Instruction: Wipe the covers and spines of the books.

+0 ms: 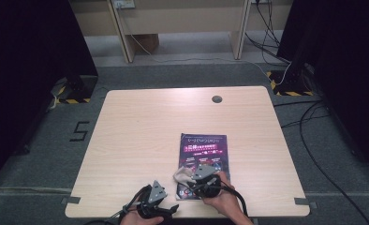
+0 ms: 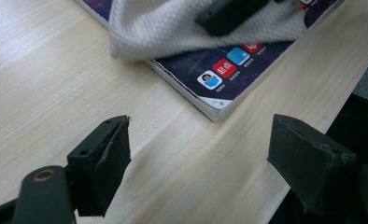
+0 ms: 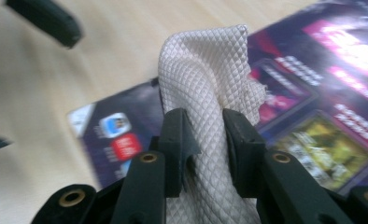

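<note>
A dark magazine (image 1: 205, 147) with a purple cover lies on the pale wooden table (image 1: 145, 131), near the front edge. My right gripper (image 1: 189, 180) is shut on a bunched white waffle-weave cloth (image 1: 181, 175) that rests on the magazine's near left corner. In the right gripper view the two jaws of the right gripper (image 3: 205, 126) pinch the cloth (image 3: 196, 70), which rises above them over the magazine (image 3: 322, 107). My left gripper (image 1: 172, 209) sits low at the table's front edge, left of the magazine. Its jaws (image 2: 200, 128) stand wide open over bare wood, short of the magazine's corner (image 2: 219, 93) and the cloth (image 2: 163, 28).
A round cable hole (image 1: 217, 99) sits at the table's far edge. The front edge of the table runs just below both hands. Black panels stand on either side of the table, and cables (image 1: 309, 140) trail over the grey floor on the right.
</note>
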`<state>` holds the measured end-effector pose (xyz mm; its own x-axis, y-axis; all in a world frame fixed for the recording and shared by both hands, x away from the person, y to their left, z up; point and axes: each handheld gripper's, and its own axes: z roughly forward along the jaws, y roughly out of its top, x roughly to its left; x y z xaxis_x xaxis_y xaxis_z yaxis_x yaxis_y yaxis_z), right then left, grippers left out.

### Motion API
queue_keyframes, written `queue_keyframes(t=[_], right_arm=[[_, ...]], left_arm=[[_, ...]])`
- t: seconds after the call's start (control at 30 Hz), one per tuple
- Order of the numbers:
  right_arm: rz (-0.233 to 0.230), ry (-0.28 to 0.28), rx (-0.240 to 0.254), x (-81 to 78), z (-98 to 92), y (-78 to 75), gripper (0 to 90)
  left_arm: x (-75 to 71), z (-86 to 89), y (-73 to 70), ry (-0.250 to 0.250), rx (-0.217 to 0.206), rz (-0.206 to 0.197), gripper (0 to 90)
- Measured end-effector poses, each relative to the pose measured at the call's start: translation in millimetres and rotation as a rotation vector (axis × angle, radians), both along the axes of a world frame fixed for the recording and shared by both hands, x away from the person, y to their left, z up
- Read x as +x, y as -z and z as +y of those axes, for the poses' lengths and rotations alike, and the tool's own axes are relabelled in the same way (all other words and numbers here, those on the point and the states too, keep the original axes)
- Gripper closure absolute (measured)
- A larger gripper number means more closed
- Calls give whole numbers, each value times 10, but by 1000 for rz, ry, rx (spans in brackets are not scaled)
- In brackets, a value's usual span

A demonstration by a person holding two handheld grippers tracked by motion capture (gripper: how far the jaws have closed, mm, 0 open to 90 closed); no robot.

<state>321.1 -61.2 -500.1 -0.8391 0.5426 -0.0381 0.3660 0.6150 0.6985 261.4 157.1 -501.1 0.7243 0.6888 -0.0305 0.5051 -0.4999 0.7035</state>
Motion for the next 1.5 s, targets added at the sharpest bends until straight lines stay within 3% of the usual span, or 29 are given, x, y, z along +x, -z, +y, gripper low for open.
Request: queue_keyframes(t=[0.17, 0.47, 0.63, 0.77, 1.07, 1.1, 1.33, 1.5], right_arm=[[15, -42, 5, -137, 108, 4, 710], [0, -97, 5, -260, 249, 9, 720], [2, -103, 16, -244, 243, 18, 714], [-30, -88, 11, -228, 264, 26, 716], [17, -119, 41, -271, 313, 31, 727], [0, -130, 31, -270, 317, 26, 727], [41, -99, 50, -190, 214, 20, 718], [65, -30, 63, -60, 5, 17, 721]], left_arm=[[-27, 65, -13, -17, -11, 6, 200], [-28, 179, -33, -63, -17, -5, 198], [-24, 225, -46, -76, -18, -7, 196], [-15, 254, -56, -86, -15, -10, 192], [13, 287, -59, -107, -24, -10, 189], [12, 288, -59, -108, -24, -10, 189], [4, 289, -60, -107, -25, -13, 189], [3, 290, -59, -105, -25, -10, 190]])
